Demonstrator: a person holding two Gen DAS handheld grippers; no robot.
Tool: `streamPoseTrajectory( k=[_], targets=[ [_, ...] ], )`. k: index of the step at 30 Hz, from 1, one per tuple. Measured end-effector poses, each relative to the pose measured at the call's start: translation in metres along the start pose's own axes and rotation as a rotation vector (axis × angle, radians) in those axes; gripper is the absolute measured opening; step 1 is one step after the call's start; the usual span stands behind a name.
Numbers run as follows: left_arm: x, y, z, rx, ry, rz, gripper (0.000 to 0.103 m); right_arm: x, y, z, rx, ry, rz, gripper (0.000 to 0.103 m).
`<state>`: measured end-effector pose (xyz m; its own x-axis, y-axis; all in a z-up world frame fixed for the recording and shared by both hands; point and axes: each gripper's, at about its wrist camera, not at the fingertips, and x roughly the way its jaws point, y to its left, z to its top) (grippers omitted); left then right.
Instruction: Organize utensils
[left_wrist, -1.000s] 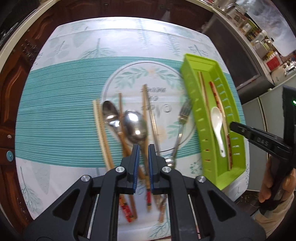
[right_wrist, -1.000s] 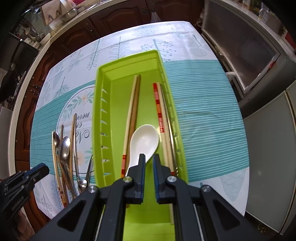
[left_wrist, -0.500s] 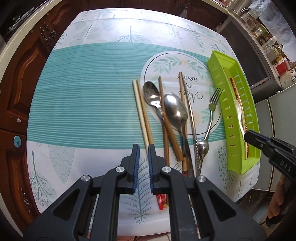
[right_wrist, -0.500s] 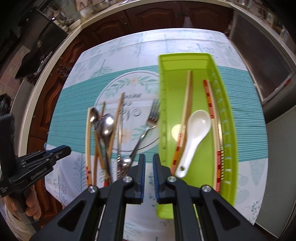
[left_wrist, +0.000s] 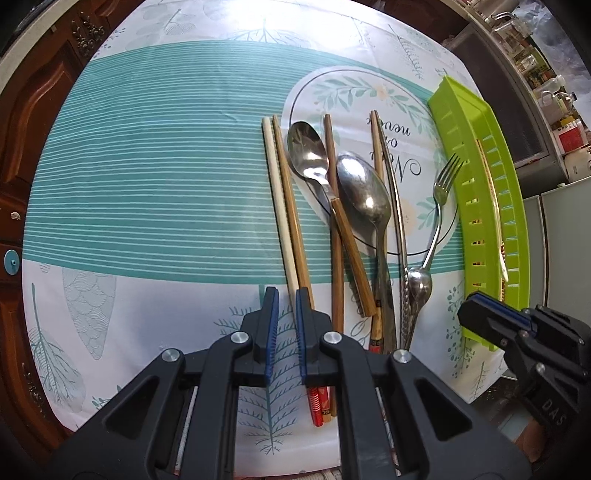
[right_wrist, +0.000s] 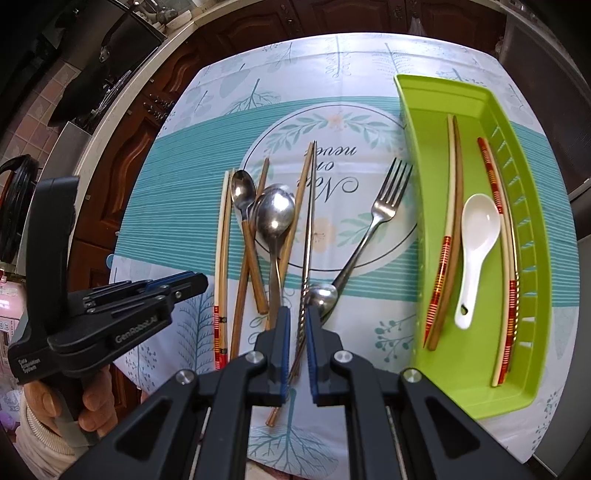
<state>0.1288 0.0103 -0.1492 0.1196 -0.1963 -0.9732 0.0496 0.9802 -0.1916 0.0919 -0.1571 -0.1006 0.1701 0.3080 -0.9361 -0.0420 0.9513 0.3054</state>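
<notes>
Lying in a loose row on the patterned tablecloth (right_wrist: 207, 155) are the utensils not yet sorted: a pale and brown chopstick pair (left_wrist: 282, 206) at the left edge, a small steel spoon (left_wrist: 308, 155), a larger steel spoon (left_wrist: 364, 192) overlapping more wooden chopsticks, a twisted metal rod (right_wrist: 308, 236), and a fork (right_wrist: 384, 206) slanting toward the green tray (right_wrist: 480, 398). The tray is sitting just beside the row, at its right, and is already holding a white ceramic spoon (right_wrist: 476, 236) between two pairs of red-banded chopsticks (right_wrist: 448, 229). The left gripper (left_wrist: 282, 325) is hovering over the near ends of the leftmost chopsticks, its blue-padded jaws nearly together with nothing but cloth showing between them. The right gripper (right_wrist: 297, 339) is pointing down over the middle of the row, its jaws likewise almost closed and gripping nothing; the twisted rod's near end is showing through the narrow gap, though whether the pads are touching it is unclear. A hand (right_wrist: 66, 402) in a cream sleeve is gripping the left tool's handle.
</notes>
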Motion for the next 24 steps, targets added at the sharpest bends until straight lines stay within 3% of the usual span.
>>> streamPoseTrajectory(
  k=[16, 24],
  targets=[
    [0.014, -0.024, 0.006, 0.063, -0.001, 0.142, 0.006, 0.004, -0.004, -0.001, 0.004, 0.008, 0.005, 0.008],
    [0.015, -0.021, 0.011, 0.028, 0.034, 0.107, 0.005, 0.007, -0.003, -0.003, 0.004, 0.012, 0.009, 0.008]
  ],
)
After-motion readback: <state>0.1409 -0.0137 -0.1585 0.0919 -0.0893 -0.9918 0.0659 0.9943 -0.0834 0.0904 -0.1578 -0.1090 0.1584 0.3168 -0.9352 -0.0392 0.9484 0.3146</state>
